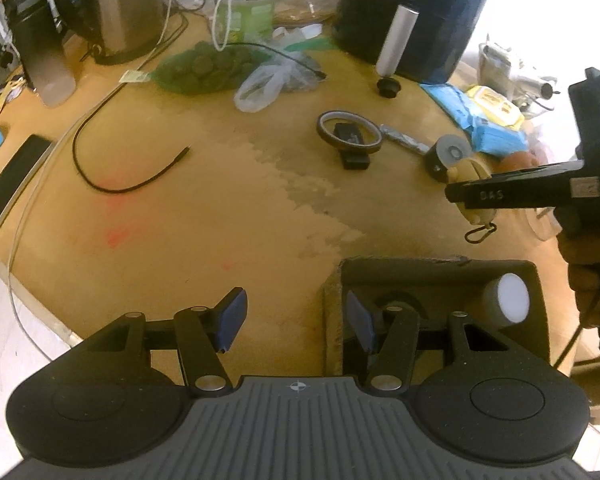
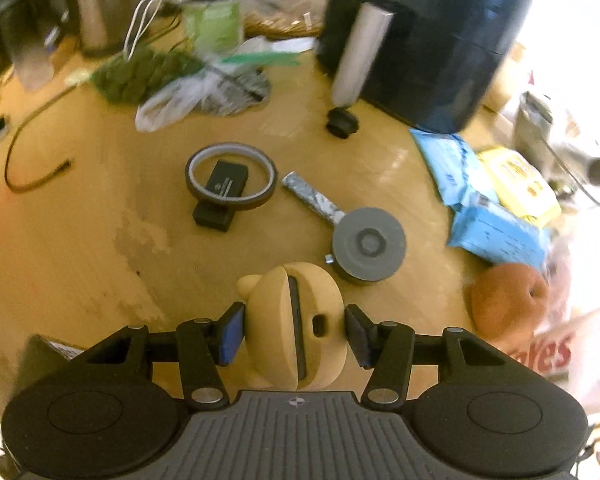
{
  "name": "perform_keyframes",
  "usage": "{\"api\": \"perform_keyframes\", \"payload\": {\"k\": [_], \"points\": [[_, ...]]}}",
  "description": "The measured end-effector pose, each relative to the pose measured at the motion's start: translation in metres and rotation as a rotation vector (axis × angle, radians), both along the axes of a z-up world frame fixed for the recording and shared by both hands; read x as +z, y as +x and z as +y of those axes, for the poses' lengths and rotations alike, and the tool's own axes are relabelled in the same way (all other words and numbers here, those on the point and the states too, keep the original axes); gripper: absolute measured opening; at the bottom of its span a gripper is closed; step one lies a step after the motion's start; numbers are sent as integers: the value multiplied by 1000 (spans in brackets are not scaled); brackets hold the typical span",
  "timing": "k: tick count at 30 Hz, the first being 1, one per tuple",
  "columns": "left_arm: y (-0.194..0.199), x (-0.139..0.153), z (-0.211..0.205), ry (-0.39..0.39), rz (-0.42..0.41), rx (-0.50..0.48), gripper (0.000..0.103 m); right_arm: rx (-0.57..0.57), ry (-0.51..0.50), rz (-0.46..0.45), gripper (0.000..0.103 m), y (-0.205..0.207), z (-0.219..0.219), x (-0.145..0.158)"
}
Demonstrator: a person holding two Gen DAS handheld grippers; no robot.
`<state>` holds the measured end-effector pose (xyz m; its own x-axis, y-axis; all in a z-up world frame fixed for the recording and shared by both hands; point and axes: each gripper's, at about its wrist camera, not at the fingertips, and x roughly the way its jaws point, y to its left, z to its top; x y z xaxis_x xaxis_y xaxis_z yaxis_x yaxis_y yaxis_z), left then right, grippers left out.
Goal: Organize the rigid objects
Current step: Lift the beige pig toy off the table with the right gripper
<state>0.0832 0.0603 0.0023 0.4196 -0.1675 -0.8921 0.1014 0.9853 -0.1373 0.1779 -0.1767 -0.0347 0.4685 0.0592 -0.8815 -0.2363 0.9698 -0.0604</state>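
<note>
right wrist view: the right gripper (image 2: 294, 330) points steeply down over a worn yellow-brown wooden table (image 2: 100, 248), its blue pads pressed on either side of a tan rounded case with a dark seam and a small slot (image 2: 296, 328); the jaws stand about half open around it, and the case appears clear of the table. just beyond it a grey disc-topped cylinder (image 2: 368, 246) stands on the table, touching the near end of a flat mottled grey strip (image 2: 310, 196). further back, a dark tape ring with a pale inner band (image 2: 231, 180) lies partly over two small black rectangular blocks (image 2: 224, 184). a brown round fruit (image 2: 508, 298) lies to the right, near blue packets (image 2: 496, 232). a large black air fryer with a silver handle (image 2: 428, 36) stands at the far edge.

left wrist view: the left gripper (image 1: 296, 320) hangs about half open with nothing between its pads; one finger (image 1: 358, 320) reaches into a dark open box (image 1: 532, 280) at the table's near edge, which holds a grey cylinder with a white end (image 1: 506, 300). the right gripper (image 1: 476, 196) shows at the right, carrying the tan case (image 1: 478, 214).
</note>
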Motion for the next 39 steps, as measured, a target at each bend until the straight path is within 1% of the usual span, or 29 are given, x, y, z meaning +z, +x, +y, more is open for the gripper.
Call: {"api": "perform_keyframes", "payload": {"k": [8, 19, 28, 37, 38, 39], "points": [[5, 7, -13, 8, -26, -47, 55, -92, 87, -32, 56, -14, -23, 28], [25, 14, -36, 56, -53, -119, 55, -154, 170, -51, 56, -39, -50, 46], [46, 14, -49, 84, -77, -155, 55, -194, 230, -42, 56, -56, -70, 52], [67, 5, -56, 121, -85, -191, 55, -223, 290, -31, 56, -71, -82, 54], [70, 3, -58, 129, -87, -197, 55, -228, 293, -30, 56, -73, -83, 54], [72, 1, -59, 135, -88, -201, 58, -232, 296, -29, 56, -74, -84, 54]]}}
